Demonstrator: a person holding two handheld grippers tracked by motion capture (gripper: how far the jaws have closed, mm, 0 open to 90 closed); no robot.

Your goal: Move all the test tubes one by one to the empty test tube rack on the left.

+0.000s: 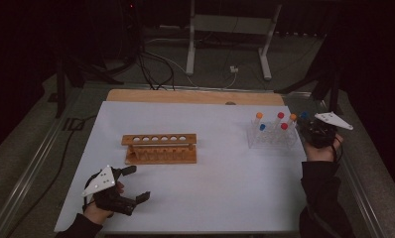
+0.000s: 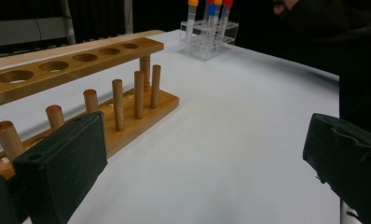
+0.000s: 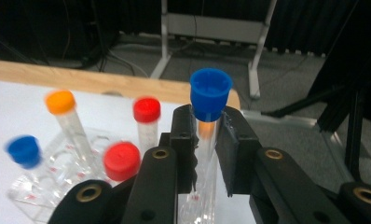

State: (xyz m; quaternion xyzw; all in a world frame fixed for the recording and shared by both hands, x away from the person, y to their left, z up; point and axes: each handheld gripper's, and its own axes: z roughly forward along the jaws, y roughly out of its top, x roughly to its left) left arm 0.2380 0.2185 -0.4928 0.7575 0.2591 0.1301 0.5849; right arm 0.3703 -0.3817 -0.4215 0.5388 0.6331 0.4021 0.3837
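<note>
My right gripper (image 3: 207, 140) is shut on a clear tube with a blue cap (image 3: 210, 88), held upright just beside the clear plastic rack (image 3: 34, 191). From above, that gripper (image 1: 308, 126) is at the right end of the rack (image 1: 272, 141), the blue cap (image 1: 304, 115) showing above it. Orange-, red- and blue-capped tubes (image 1: 259, 116) stand in the rack. An empty wooden tube rack (image 1: 159, 148) sits left of centre. My left gripper (image 1: 138, 183) rests open near the front left edge. Its jaws (image 2: 202, 158) stand wide apart, pointing past the wooden rack (image 2: 81, 60).
A white sheet (image 1: 215, 183) covers the table, with a strip of bare wood (image 1: 185, 95) along the far edge. Beyond the table are cables and a metal stand's legs (image 1: 190, 49) on the floor. A dark sleeve (image 1: 319, 193) lies along the right edge.
</note>
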